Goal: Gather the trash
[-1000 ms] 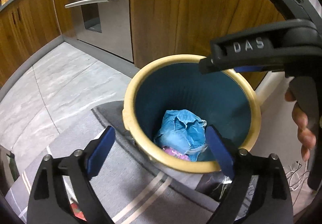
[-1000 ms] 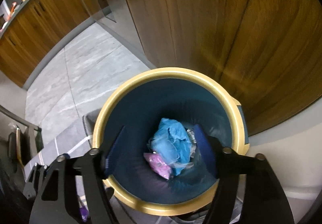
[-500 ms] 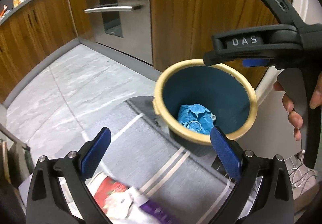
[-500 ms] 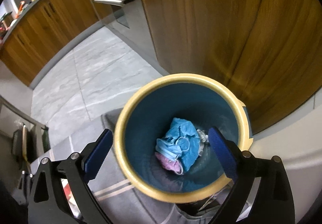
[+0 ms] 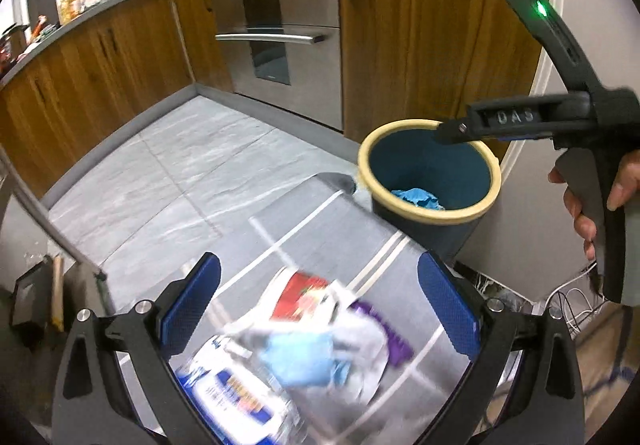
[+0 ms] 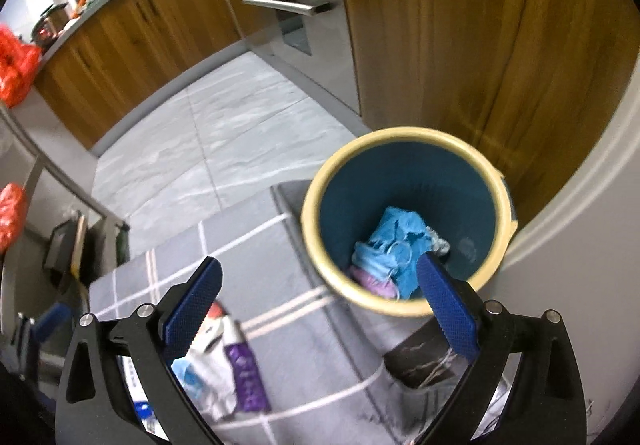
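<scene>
Between your left gripper (image 5: pixel 318 319) pads: nothing held, spread wide; litter pile (image 5: pixel 304 357) lies directly below on the rug (image 5: pixel 320 229), nearer this hand; right gripper (image 6: pixel 318 307) also gaping, empty, by the bin (image 6: pixel 404 221) far right.

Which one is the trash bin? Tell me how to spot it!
Find the tall wooden cabinet next to the steel oven. At its foot, by the grey rug's corner, stands the trash bin. It is the only round tub there, dark blue with a cream rim.
</scene>
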